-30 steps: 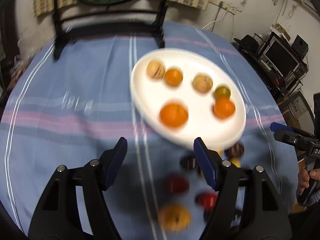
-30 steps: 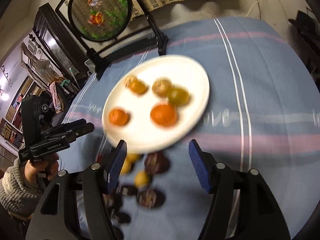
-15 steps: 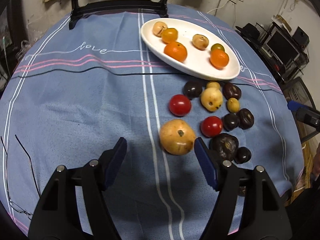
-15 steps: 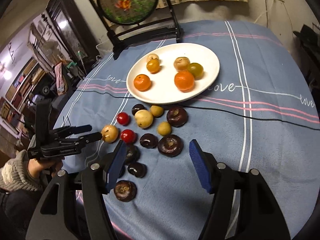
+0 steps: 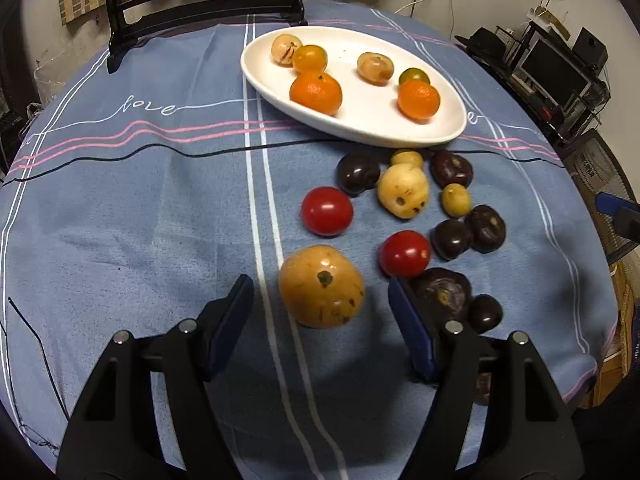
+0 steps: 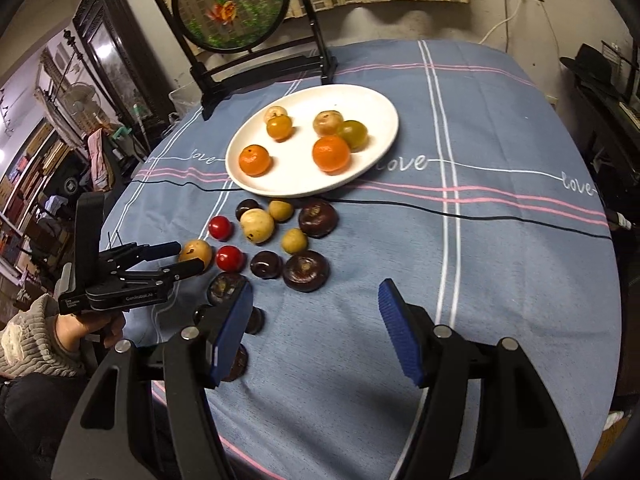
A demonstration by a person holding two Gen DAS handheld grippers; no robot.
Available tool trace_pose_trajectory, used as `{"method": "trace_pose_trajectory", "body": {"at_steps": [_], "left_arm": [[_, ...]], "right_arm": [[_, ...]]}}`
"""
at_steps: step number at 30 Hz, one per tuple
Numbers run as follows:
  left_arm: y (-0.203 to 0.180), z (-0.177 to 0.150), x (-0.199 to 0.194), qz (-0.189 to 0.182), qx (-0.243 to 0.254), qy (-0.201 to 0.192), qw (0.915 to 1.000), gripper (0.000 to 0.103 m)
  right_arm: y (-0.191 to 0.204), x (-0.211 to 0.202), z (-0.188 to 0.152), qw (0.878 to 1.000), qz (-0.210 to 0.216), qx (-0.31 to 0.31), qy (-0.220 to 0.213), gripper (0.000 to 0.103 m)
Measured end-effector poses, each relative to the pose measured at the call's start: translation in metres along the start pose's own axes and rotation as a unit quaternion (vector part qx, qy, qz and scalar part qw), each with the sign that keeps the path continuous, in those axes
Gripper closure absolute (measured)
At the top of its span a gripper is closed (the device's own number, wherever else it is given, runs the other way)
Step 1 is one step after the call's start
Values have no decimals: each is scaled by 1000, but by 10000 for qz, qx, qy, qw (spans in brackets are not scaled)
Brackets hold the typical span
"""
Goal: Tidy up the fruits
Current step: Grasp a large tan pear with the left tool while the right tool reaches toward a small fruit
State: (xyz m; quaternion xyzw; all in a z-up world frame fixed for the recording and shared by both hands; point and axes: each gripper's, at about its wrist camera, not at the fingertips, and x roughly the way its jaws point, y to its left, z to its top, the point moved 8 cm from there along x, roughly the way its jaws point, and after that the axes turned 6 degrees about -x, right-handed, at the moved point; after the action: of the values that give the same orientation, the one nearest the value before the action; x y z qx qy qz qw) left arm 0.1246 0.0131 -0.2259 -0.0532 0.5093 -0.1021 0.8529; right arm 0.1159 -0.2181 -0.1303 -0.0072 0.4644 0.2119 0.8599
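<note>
Our left tongs (image 5: pixel 320 316) apart, straddling large yellow-orange round fruit (image 5: pixel 321 286) on blue striped bench cloth (image 5: pixel 140 220), pads not touching; lined up for pickup, we judge. Our right tongs (image 6: pixel 316 320) apart, empty, over bare cloth. White oval plate (image 6: pixel 376 156) holds the orange fruits; dark and red ones loose beside it, likely unsorted.

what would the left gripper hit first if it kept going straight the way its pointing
Most likely the big yellow-orange fruit: it lies on the tablecloth just ahead of the open left gripper, between the lines of its fingers and untouched. Depth is hard to judge; it might meet cloth just short of it.
</note>
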Motion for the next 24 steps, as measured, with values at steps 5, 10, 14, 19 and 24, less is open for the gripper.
{"method": "trace_pose_trajectory", "body": {"at_steps": [5, 10, 14, 19, 24], "left_arm": [[8, 1, 1, 88, -28, -53, 9999, 32], [7, 6, 1, 3, 1, -110, 9999, 36], [-5, 5, 5, -131, 165, -52, 9998, 47], [0, 1, 15, -69, 156, 52, 9998, 57], [0, -3, 11, 18, 252, 14, 9997, 58]], "right_arm": [[1, 4, -2, 10000, -1, -19, 83, 37], [5, 12, -2, 9997, 31, -112, 229, 37], [5, 13, -2, 9996, 44, -132, 256, 37], [0, 17, -3, 9995, 83, -27, 309, 37], [1, 26, -1, 9989, 204, 34, 417, 37]]}}
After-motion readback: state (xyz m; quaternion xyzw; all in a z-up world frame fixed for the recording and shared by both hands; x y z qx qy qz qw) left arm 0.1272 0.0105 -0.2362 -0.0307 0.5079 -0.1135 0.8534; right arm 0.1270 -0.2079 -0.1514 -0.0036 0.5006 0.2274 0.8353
